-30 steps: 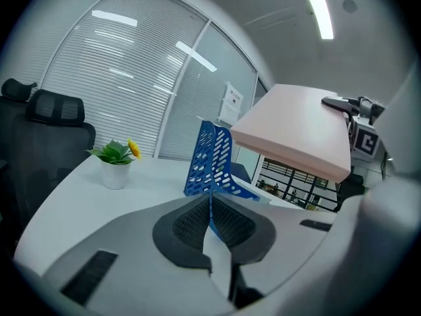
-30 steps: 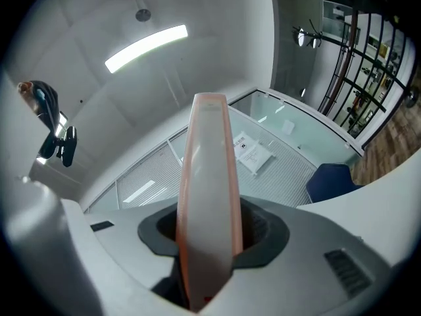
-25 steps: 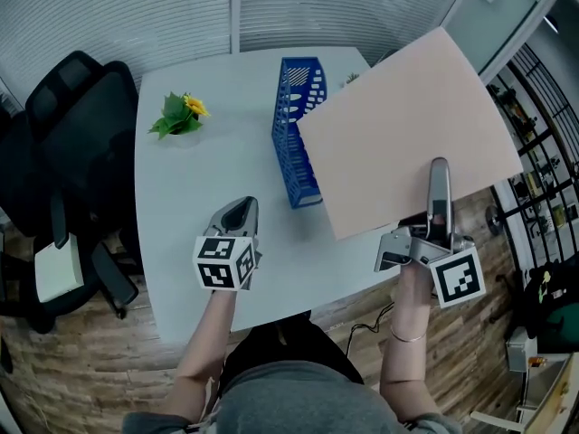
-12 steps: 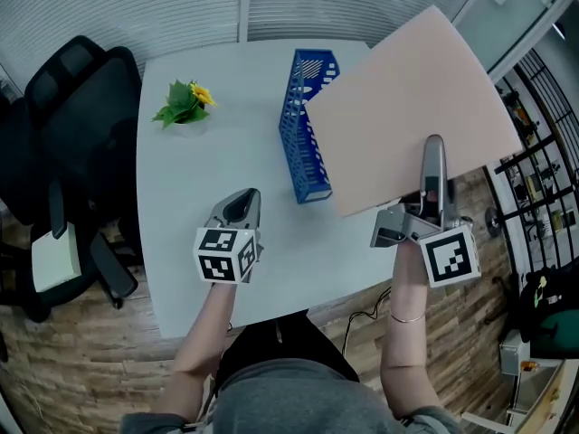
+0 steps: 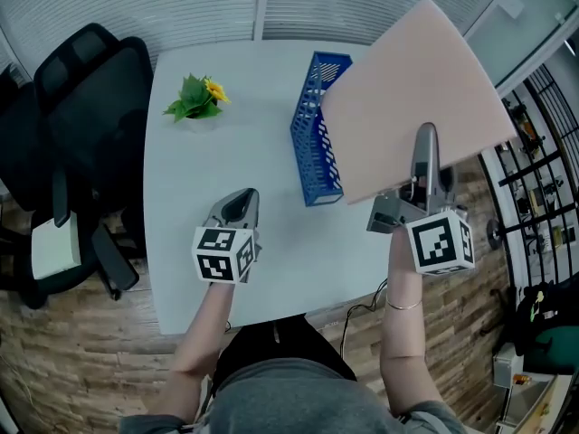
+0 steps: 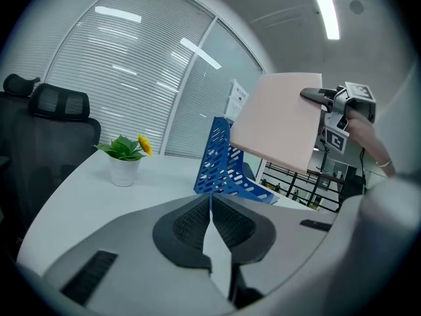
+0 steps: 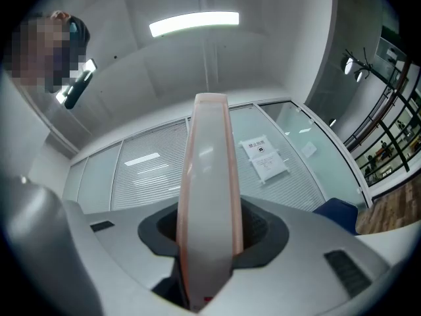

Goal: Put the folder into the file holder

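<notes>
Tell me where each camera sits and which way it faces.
Head view: on the head, looking down at the table; forearms, left gripper, right gripper show.
Left gripper view: rides that gripper, faces the blue file holder; its shut fingers show.
Right gripper view: rides that gripper, faces up at the ceiling light; its fingers clamp the pink folder.
Shared: all three show the folder.

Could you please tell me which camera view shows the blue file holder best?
The head view: the file holder is seen from above, its open top clear, though the folder overlaps its right side. The left gripper view shows its perforated side. The right gripper view shows mostly the folder.
</notes>
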Demonstrator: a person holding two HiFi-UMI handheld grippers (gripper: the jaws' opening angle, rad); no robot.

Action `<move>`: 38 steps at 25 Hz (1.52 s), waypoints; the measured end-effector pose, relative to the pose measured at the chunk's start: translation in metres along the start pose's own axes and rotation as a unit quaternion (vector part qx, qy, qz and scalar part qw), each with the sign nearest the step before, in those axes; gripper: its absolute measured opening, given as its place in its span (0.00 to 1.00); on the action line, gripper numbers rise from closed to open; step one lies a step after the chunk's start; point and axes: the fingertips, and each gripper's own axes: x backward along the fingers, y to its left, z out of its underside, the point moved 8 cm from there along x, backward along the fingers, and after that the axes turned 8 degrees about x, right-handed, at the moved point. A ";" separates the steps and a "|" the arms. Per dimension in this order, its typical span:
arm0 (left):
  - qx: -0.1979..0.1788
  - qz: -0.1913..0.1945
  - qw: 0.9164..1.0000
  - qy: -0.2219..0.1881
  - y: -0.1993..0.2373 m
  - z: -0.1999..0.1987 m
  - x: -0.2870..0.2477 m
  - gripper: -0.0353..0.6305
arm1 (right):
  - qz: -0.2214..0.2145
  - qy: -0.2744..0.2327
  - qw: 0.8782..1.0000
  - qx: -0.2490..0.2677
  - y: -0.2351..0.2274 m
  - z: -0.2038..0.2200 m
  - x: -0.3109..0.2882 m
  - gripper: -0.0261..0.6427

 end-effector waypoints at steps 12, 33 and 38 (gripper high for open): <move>0.008 -0.021 1.000 -0.005 0.004 0.002 0.007 0.10 | -0.011 -0.010 0.999 0.040 0.008 0.031 -0.029 0.28; 0.018 -0.059 0.998 0.007 0.022 0.007 0.013 0.10 | -0.011 -0.008 0.996 0.084 0.019 0.087 -0.039 0.28; 0.018 -0.059 0.998 0.014 0.023 0.011 0.010 0.10 | -0.014 -0.015 0.995 0.099 0.025 0.096 -0.037 0.29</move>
